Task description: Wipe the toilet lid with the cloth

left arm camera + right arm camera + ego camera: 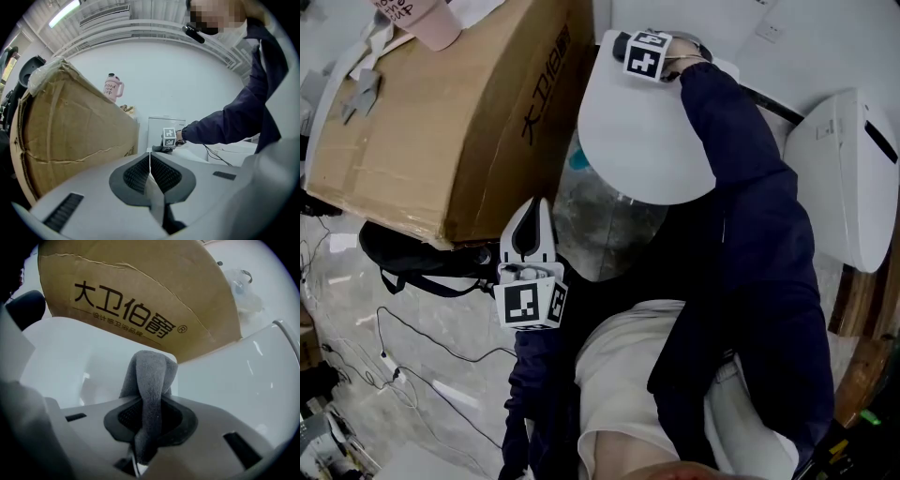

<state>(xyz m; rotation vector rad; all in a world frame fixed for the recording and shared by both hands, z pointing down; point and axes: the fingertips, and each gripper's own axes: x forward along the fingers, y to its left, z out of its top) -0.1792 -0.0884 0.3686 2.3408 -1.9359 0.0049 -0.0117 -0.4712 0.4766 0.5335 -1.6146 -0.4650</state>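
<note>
The right hand-held gripper (625, 44) pinches the grey cloth (149, 390) at the white toilet lid's (642, 131) far edge, beside a cardboard box (459, 122); the left hand-held gripper (532, 211) hovers closed, empty.

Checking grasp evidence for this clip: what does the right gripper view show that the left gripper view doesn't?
Only the right gripper view: the grey cloth pinched in the fingers of the right gripper, the white toilet lid close behind it, and the print on the cardboard box. Only the left gripper view: the left gripper shut on nothing, a pink cup atop the box, the person's dark sleeve. Both: the box.
</note>
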